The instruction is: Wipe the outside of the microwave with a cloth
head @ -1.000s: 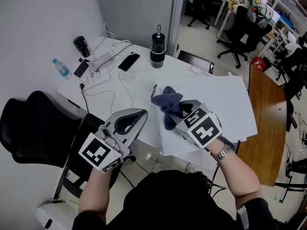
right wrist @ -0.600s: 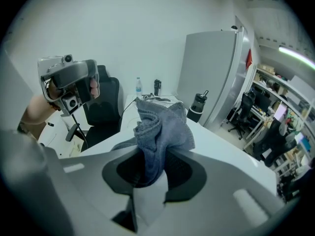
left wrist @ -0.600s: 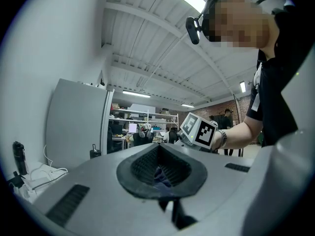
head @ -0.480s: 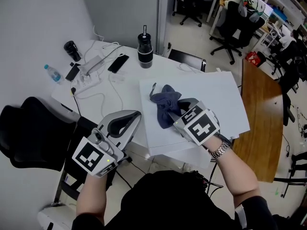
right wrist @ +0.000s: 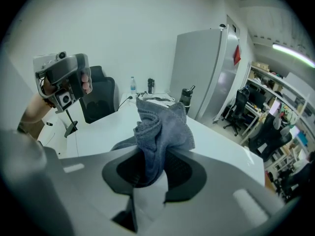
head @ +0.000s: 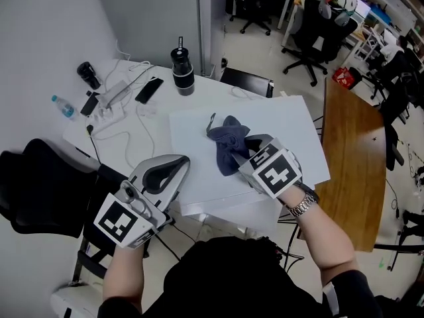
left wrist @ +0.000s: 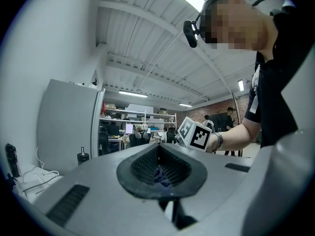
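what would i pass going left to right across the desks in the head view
water bottle → phone → black flask → blue cloth → wooden table

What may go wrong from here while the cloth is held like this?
The right gripper grips the crumpled blue-grey cloth by one end only, so it may slip out during rubbing. The black tumbler stands near the far corner of the white microwave top; a wide stroke there might knock it.
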The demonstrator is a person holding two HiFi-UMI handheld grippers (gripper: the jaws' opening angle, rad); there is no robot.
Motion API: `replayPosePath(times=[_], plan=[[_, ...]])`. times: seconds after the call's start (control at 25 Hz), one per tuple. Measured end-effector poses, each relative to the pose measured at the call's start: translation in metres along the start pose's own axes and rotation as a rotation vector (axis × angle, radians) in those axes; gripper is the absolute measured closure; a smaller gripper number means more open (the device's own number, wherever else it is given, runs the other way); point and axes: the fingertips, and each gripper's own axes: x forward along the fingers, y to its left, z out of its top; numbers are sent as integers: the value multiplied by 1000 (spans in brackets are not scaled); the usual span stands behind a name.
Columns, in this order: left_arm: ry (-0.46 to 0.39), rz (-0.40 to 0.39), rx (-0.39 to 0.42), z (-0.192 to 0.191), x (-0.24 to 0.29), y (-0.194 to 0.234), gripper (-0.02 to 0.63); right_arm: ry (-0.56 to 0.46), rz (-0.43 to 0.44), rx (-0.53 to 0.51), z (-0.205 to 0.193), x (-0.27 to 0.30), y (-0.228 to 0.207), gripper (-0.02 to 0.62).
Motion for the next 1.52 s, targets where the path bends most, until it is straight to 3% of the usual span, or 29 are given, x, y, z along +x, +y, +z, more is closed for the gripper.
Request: replayPosePath(times=[0.8, 0.92, 1.52], plan=[[20, 33, 24, 10, 78, -75, 601, -34, -32, 46, -76, -60, -91, 495], [-11, 42, 48, 19, 92, -85, 601, -46, -32, 50, -85, -69, -104, 495], [23, 40, 67, 22, 154, -134, 601, -146, -31, 111, -123, -97, -165, 495]])
